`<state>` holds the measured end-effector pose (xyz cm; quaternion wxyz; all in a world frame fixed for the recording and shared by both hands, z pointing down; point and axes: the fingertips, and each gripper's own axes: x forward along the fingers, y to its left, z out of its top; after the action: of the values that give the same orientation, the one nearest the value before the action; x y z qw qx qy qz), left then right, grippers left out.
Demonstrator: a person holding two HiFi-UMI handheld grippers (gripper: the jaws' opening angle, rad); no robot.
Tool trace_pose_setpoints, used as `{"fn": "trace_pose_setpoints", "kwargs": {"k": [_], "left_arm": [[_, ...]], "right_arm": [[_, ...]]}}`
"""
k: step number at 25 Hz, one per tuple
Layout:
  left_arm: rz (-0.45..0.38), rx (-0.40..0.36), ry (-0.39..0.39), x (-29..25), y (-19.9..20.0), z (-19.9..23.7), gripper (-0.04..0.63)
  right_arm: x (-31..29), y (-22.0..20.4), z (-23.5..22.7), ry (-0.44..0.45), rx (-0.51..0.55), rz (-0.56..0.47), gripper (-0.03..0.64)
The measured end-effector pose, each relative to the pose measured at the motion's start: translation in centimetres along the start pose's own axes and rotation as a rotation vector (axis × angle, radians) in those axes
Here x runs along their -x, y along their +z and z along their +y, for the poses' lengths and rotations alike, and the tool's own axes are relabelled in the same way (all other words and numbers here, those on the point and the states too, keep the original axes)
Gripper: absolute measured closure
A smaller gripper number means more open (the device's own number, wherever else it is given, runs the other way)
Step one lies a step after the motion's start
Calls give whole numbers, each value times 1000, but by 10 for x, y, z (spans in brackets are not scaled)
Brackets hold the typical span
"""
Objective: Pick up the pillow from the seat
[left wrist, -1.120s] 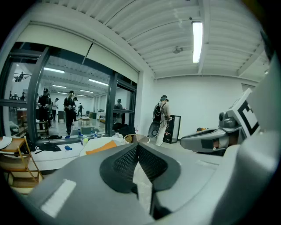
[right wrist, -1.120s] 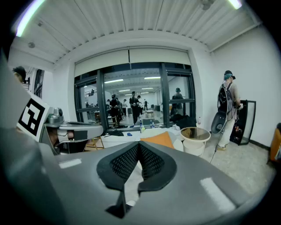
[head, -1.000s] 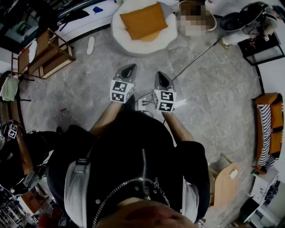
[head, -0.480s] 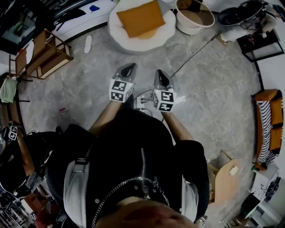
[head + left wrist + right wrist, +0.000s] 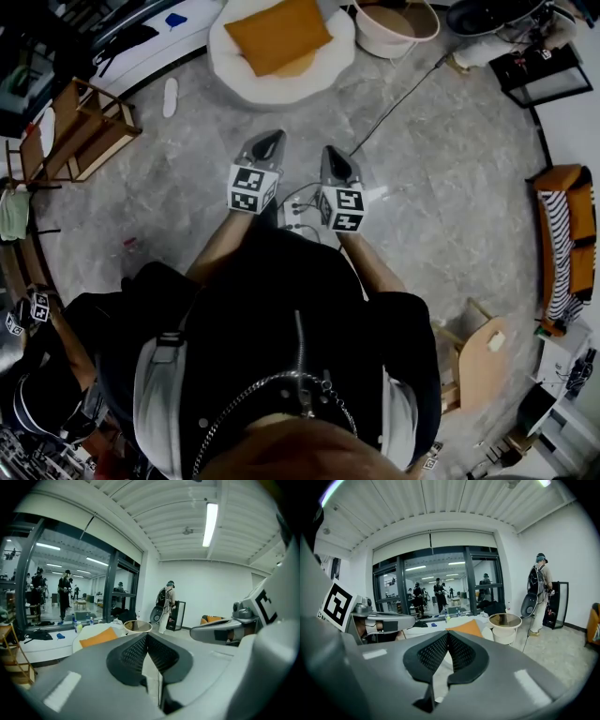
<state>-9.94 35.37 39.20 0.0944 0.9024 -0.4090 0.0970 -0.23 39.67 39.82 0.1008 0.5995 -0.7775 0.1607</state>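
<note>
An orange pillow [image 5: 277, 33] lies on a round white seat [image 5: 281, 86] at the top of the head view, well ahead of both grippers. My left gripper [image 5: 272, 142] and right gripper [image 5: 336, 159] are held side by side above the grey floor, both pointing toward the seat, both shut and holding nothing. From the left gripper view, the pillow [image 5: 98, 637] shows left of the closed jaw tips [image 5: 146, 635]. The right gripper view has the pillow [image 5: 465, 627] just right of its closed tips [image 5: 447, 633].
A round tub [image 5: 392, 23] stands right of the seat. A wooden rack [image 5: 89, 131] and a slipper [image 5: 170, 97] are at the left. A cable [image 5: 394, 103] runs to a power strip [image 5: 300, 211] on the floor. An orange sofa [image 5: 565, 239] lines the right edge. A person [image 5: 168, 603] stands far off.
The seat and pillow have slid up and left in the head view, and the tub too. Both grippers keep their side-by-side pose and stay shut.
</note>
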Motion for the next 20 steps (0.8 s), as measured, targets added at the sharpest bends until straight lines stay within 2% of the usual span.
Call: {"fn": "trace_pose_setpoints", "kwargs": {"k": [7,12,20], "left_arm": [[13,-3,-48,-47,15,39,584],[9,0,-62,-74,36,96,584],[15,27,-77,-101,48,180,584]], "right_arm": [[-63,28,-7,1,-6,22,615],[-121,57,4,1,-7,23,615],[-200,76,39,17,19,72,615]]}}
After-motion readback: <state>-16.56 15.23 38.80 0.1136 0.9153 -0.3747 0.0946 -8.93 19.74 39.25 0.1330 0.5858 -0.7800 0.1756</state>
